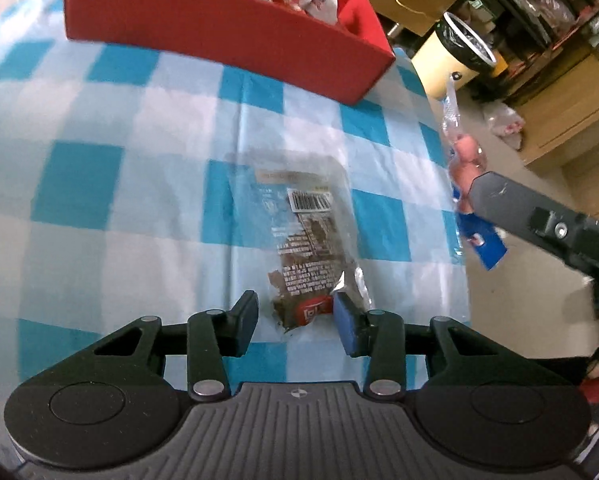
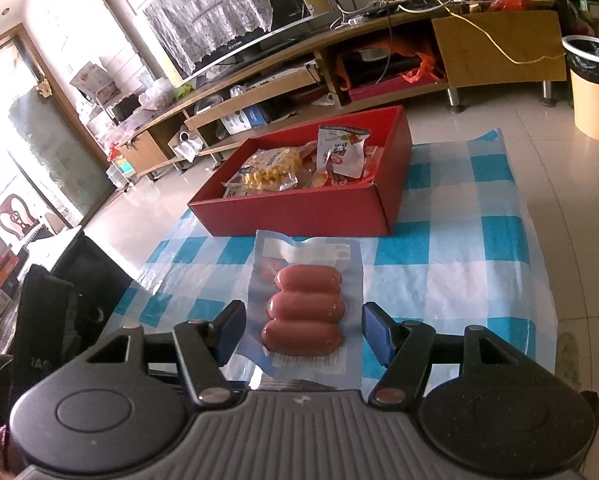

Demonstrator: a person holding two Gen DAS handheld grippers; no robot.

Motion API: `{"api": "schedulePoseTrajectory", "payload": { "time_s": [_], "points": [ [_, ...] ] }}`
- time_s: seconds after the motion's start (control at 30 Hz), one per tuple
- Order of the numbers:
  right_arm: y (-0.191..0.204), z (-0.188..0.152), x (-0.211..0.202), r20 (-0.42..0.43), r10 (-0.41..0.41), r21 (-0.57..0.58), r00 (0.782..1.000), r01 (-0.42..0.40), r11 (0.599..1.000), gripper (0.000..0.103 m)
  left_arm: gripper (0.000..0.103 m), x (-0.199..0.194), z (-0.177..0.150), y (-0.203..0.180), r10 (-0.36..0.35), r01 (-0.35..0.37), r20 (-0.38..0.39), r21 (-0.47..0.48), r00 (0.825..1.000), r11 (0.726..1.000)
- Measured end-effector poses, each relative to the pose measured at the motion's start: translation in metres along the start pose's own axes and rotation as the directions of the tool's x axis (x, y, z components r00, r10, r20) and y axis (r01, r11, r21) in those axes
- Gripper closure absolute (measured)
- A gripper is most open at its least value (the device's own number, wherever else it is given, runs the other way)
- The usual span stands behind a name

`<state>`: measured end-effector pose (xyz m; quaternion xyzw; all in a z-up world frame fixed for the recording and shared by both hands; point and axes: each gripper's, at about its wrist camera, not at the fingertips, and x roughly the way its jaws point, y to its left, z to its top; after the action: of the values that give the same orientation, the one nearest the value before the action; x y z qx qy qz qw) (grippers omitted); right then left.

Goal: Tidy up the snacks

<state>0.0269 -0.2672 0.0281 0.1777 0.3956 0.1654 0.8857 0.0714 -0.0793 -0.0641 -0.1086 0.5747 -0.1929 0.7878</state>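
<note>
A clear packet of brown snack (image 1: 305,240) lies flat on the checked cloth in the left wrist view. My left gripper (image 1: 297,322) is shut on its near end, one pad on each side. A vacuum pack of three pink sausages (image 2: 303,308) sits between the pads of my right gripper (image 2: 303,332), which is shut on its side edges and holds it above the cloth. From the left wrist view the same sausage pack (image 1: 465,160) hangs edge-on at the table's right edge, behind a right gripper finger (image 1: 499,200). The red box (image 2: 299,212) holds several snack bags.
The blue and white checked cloth (image 1: 99,160) covers the table, with the red box (image 1: 219,28) at its far end. A yellow bin (image 2: 595,92) stands on the floor at the right, a low TV stand (image 2: 379,40) behind it. Black objects (image 2: 59,300) sit at the left.
</note>
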Motion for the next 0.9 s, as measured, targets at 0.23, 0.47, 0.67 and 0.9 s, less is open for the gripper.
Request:
{"api": "schedulePoseTrajectory", "payload": {
  "time_s": [0.23,0.47,0.67,0.9],
  "points": [
    [-0.018,-0.008,0.012,-0.069,-0.063,0.048,0.996,0.066,0.997,0.04,0.048,0.009,0.006,0.0,-0.073,0.073,0.016,-0.027,0.997,0.997],
    [-0.038,-0.013,0.026,-0.13,-0.034,0.161,0.991,0.055,0.985,0.04,0.053,0.024,0.012,0.006,-0.275,0.273,-0.003,-0.124,0.961,0.954],
    [-0.074,-0.02,0.028,-0.13,0.001,0.376,0.992,0.048,0.925,0.04,0.054,0.039,0.014,0.0,-0.305,0.299,-0.012,-0.157,0.952,0.941],
    [-0.099,-0.027,0.019,-0.122,-0.032,0.427,0.992,0.082,0.9,0.046,0.051,0.048,0.018,0.003,-0.352,0.346,-0.001,-0.183,0.936,0.92]
  ]
}}
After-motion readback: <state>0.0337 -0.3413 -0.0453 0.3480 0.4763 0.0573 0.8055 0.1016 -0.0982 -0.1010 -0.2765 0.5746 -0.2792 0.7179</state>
